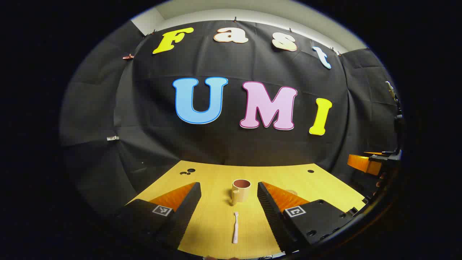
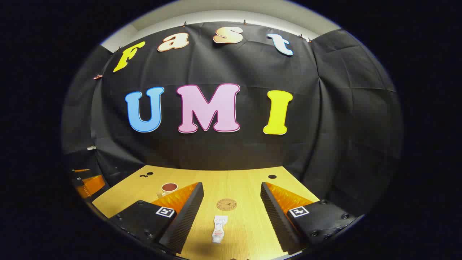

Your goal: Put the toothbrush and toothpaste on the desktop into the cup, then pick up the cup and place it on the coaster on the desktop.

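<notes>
In the left gripper view a tan cup with a reddish inside stands upright on the wooden desktop. A pale pink toothbrush lies flat in front of it, head toward the cup. My left gripper hovers open above the desk, its fingers either side of both. In the right gripper view a small white toothpaste tube lies flat between the fingers of my open right gripper. Beyond the tube rests a round brown coaster. The cup stands at the left, partly hidden by a finger.
Small dark holes mark the desk's far corners. The black cloth wall rises right behind the desk's far edge. The other gripper hangs off the desk's right side in the left gripper view.
</notes>
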Motion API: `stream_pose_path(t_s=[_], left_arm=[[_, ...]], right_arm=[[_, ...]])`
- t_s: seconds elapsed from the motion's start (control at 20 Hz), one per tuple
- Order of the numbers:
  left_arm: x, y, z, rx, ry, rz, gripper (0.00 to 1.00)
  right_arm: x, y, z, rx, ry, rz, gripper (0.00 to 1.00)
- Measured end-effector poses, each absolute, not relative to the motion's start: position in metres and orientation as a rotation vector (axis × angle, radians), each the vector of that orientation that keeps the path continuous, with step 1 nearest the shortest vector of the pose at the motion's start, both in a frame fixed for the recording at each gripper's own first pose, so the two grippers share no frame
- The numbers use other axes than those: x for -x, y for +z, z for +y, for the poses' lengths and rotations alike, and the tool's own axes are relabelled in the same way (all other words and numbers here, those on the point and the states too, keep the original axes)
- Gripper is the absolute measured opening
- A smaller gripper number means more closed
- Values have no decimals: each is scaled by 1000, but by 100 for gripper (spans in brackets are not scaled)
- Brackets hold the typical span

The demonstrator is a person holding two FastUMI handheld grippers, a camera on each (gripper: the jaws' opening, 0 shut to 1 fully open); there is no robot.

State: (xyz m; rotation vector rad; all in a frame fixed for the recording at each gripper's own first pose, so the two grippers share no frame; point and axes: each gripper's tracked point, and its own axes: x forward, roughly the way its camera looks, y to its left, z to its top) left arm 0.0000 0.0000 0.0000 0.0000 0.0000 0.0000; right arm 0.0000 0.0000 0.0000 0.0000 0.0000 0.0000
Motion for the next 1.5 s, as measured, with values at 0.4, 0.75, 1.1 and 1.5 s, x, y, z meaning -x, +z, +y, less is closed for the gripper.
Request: stream_pose_path(t_s=[0.4,0.75,1.1,1.5], left_arm=[[-13,-5,-6,-20,-29,19,97],[-26,-15,4,7,11,59,97],[-33,-26,11,10,64,94,98],[-28,-54,18,-15,155,180,98]], right_arm=[[-23,-27,10,-8,18,90,98],[-49,-62,24,19,48,199,98],[-76,-99,39,4,113,319,98],[-107,-177,45,43,141,530,98]])
